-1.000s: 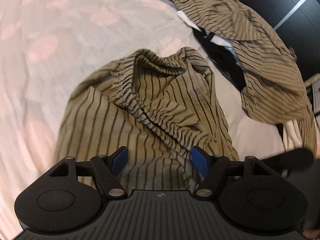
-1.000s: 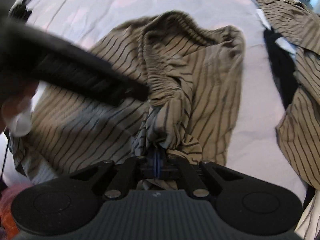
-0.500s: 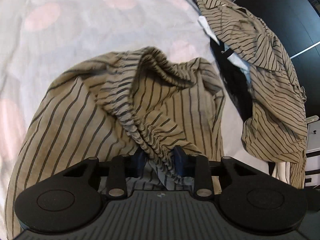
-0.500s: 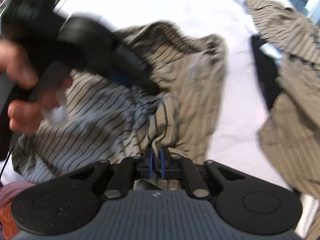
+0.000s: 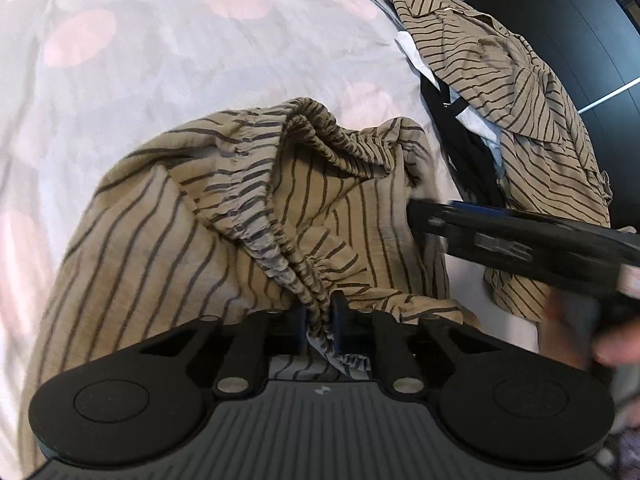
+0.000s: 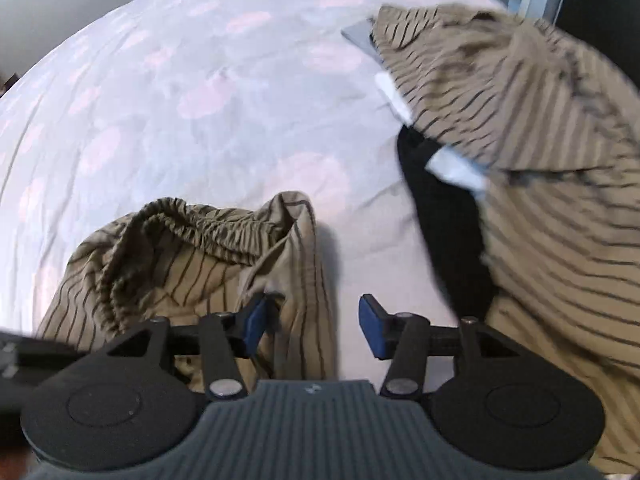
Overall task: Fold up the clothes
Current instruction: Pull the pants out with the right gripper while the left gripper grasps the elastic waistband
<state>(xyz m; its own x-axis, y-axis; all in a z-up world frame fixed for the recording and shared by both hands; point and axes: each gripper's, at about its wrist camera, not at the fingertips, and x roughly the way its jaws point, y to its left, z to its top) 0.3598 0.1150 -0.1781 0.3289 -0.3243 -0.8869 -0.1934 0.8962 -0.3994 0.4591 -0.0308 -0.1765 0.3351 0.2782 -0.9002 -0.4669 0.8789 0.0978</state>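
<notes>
Left claw [image 5: 320,322] closing on striped trousers' [image 5: 224,216] waistband; right claw [image 6: 312,322] opening (fabric edge between, unpinched).

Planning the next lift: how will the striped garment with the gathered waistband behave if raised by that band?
Probably floppy: the striped garment lies in soft wrinkles. It likely hangs and drags rather than holding shape. The gathered waistband, bunched between the closing left gripper, looks thick enough to resist slipping.

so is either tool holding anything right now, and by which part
The left tool is closing on the striped trousers, pinching the gathered elastic waistband. The right tool is opening and grips nothing; the trousers' edge only lies between its pads.
</notes>
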